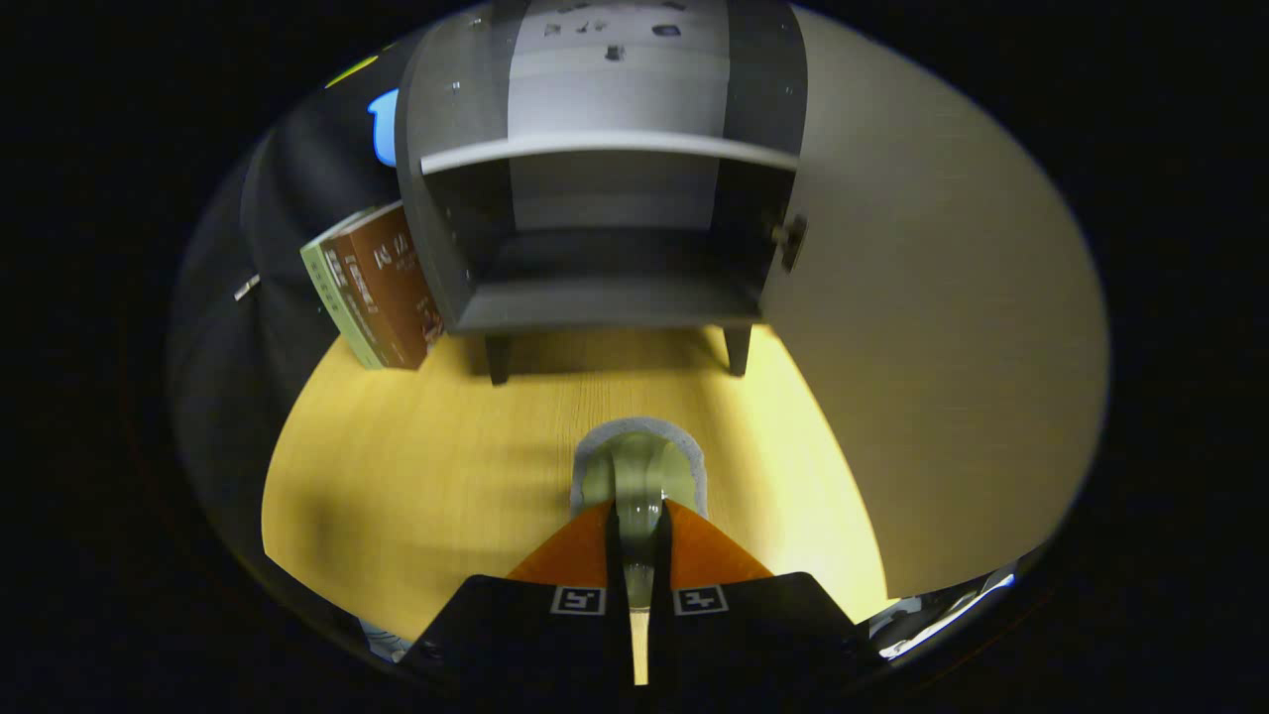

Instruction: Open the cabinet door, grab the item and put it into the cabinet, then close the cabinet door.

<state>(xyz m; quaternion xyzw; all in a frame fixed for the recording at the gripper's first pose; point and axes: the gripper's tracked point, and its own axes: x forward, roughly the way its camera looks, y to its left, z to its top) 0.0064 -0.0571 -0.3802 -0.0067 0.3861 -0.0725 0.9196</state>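
You're in the carrying step: your gripper [639, 535], fingers closed to a narrow gap, pinches the pale green cup [639, 474] over the table [416, 476], so lift it straight ahead onto the lower shelf of the cabinet [605, 297], clearing its open door [922, 327] on the right and the books [382, 288] leaning at left.

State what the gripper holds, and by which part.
The gripper is shut on a pale green, grey-edged flat sponge, both fingers pinching its near edge.
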